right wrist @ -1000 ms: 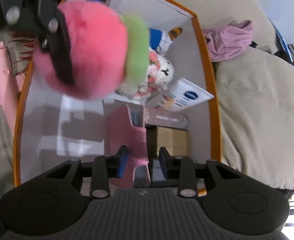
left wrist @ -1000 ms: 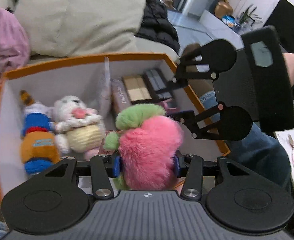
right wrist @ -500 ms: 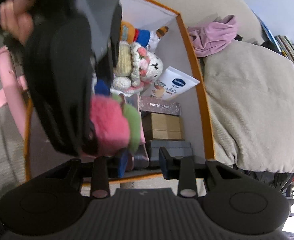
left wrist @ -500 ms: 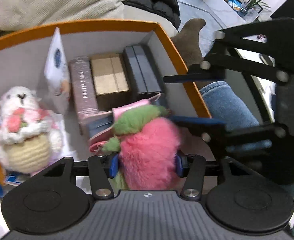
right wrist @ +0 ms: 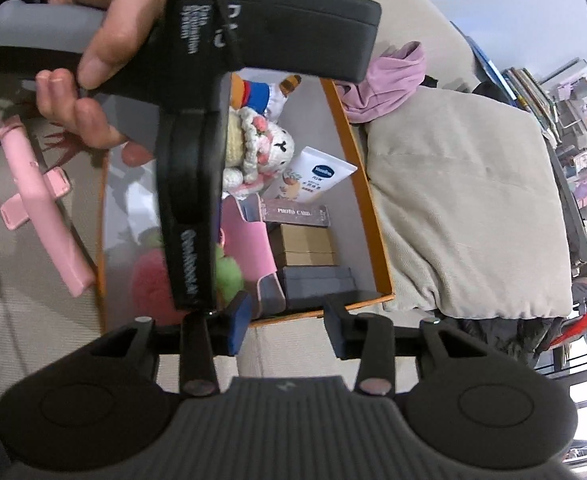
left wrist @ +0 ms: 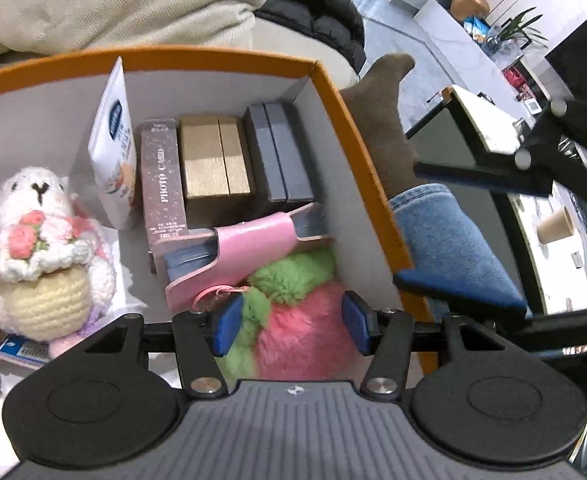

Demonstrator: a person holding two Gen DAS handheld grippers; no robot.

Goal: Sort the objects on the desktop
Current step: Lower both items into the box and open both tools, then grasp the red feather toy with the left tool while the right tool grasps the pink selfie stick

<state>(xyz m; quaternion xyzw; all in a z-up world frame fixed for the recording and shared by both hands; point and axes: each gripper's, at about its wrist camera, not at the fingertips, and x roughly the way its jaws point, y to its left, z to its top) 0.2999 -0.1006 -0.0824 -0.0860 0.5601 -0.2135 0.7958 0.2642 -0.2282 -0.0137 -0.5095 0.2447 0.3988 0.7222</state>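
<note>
Left wrist view shows the left gripper jaws just widening around the fluffy pink-and-green plush ball inside the orange-rimmed cardboard box, so lift straight out; right gripper jaws empty, released.

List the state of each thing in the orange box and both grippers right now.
left gripper: jaws just opened, pads clear of the plush
right gripper: open, nothing between the jaws
pink and green plush: resting in the box corner
pink case: lying tilted against the plush
orange box: open-topped
</note>
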